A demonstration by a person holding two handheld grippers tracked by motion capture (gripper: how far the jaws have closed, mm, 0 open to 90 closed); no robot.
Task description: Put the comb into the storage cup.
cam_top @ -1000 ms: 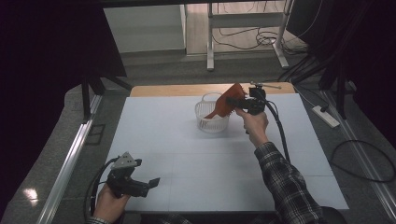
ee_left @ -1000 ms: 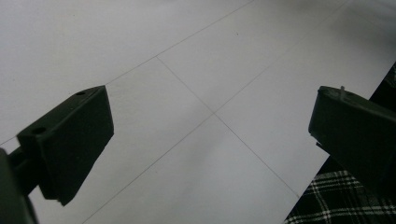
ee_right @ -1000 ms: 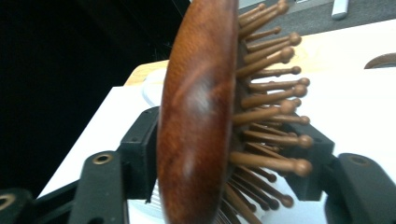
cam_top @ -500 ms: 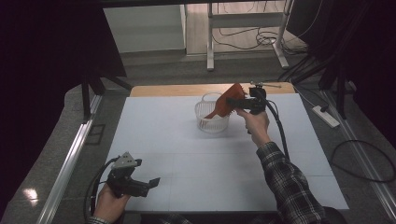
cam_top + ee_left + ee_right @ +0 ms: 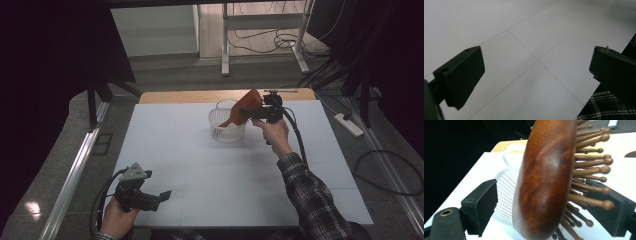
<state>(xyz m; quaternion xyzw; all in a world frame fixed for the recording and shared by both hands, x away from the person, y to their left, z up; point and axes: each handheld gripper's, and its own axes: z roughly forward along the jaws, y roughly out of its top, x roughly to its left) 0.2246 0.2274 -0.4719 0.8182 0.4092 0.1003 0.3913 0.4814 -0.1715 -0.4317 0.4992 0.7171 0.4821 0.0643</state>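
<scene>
Right gripper [image 5: 248, 113] still holds the brush [image 5: 244, 107] over the basket [image 5: 226, 131].

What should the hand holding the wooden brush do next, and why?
Probably lower it a little further. The right hand-held gripper holds the wooden hairbrush tilted, its handle end already inside the white ribbed basket, while the head sticks out above the rim. Opening the jaws now might let it tip out. The left hand-held gripper waits open near the table's front edge.

Shows left gripper [image 5: 536, 75] with black jaws spread wide at nine and three o'clock, above white table surface [image 5: 529, 32] crossed by thin lines; plaid sleeve [image 5: 599, 106] at five o'clock.
</scene>
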